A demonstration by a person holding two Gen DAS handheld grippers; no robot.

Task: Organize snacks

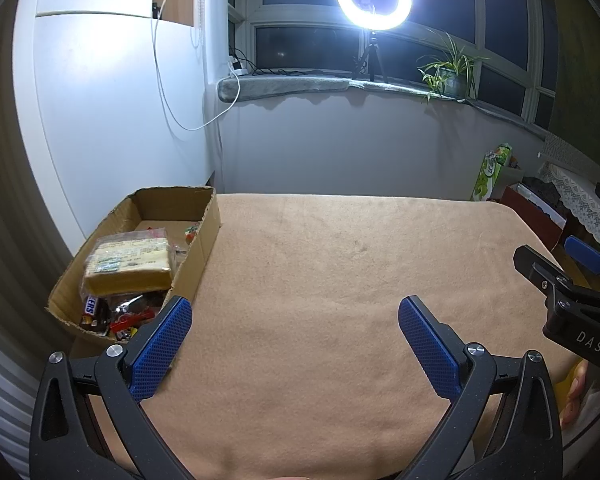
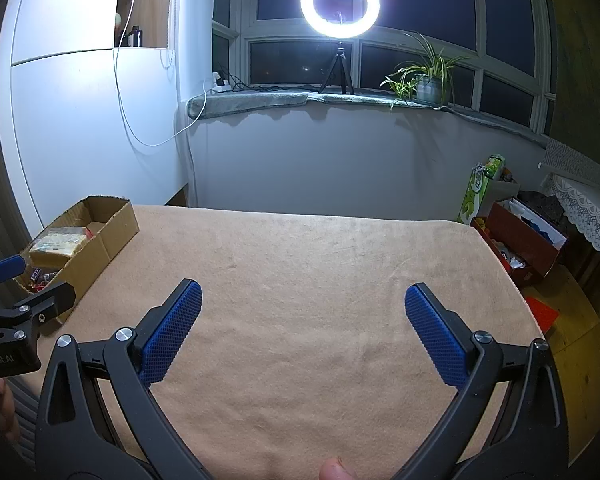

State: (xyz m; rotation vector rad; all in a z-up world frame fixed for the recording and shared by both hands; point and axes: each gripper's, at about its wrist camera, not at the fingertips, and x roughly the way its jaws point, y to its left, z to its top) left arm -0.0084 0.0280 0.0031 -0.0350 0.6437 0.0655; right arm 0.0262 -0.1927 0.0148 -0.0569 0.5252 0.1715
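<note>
Two black grippers with blue ribbed pads are counted: the left gripper (image 1: 296, 330) and the right gripper (image 2: 303, 318), each with its fingers spread wide. One brown open cardboard box (image 1: 204, 240) is seen beside the left finger, holding one yellow plastic-wrapped cake block (image 1: 128, 266) and several small wrapped candies (image 1: 116, 314), too jumbled for counting.

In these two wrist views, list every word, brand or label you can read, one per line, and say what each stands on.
"DAS" on the right gripper's black body.
"nRobot.AI", its start cut off, on the left gripper's black body.
"ERS", the end of a brand name, on a candy bar wrapper in the cardboard box.
Print on the yellow snack pack and the green package: too blurred to read.
</note>
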